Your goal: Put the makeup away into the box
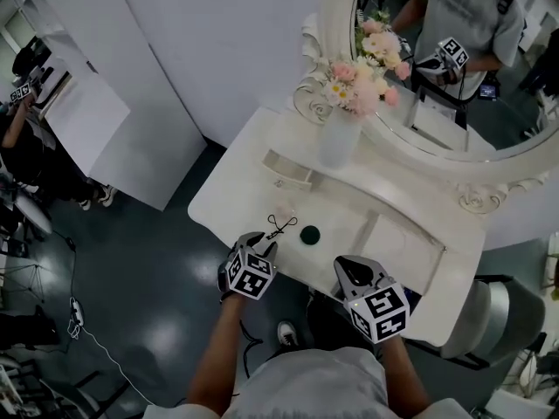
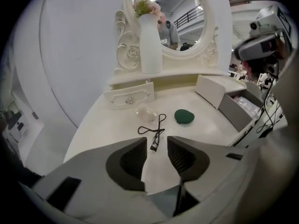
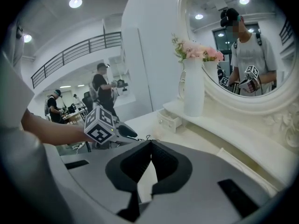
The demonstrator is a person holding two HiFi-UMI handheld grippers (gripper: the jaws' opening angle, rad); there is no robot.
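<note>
In the head view, a white dressing table point(image 1: 227, 201) with a carved oval mirror point(image 1: 454, 151) stands below the camera. On it are a tall white vase of pink flowers point(image 1: 339, 133) and a small white drawer unit point(image 1: 288, 169). A thin black metal eyelash curler point(image 1: 280, 226) lies near the front edge, with a dark green round pad point(image 1: 309, 234) just beside it on the right. The shallow open white box point(image 1: 377, 225) sits further right. The left gripper point(image 1: 260, 243) hangs at the table's front edge, just short of the eyelash curler. The right gripper point(image 1: 354, 267) hovers near the box's front.

In the left gripper view, the left gripper point(image 2: 155, 141) has its jaws apart with nothing held. The eyelash curler point(image 2: 154, 130) lies flat on the tabletop just ahead of the gap, its near end showing between the tips. The green pad point(image 2: 184, 116) rests to its right, apart from it, and a small clear item point(image 2: 145, 112) lies behind. The box point(image 2: 233, 112) stands open at the right, grey inside.

In the right gripper view, the right gripper point(image 3: 150, 146) has its pads together at the tips and is empty. The left gripper's marker cube point(image 3: 99, 125) shows beyond it, with the vase point(image 3: 194, 87) behind.
</note>
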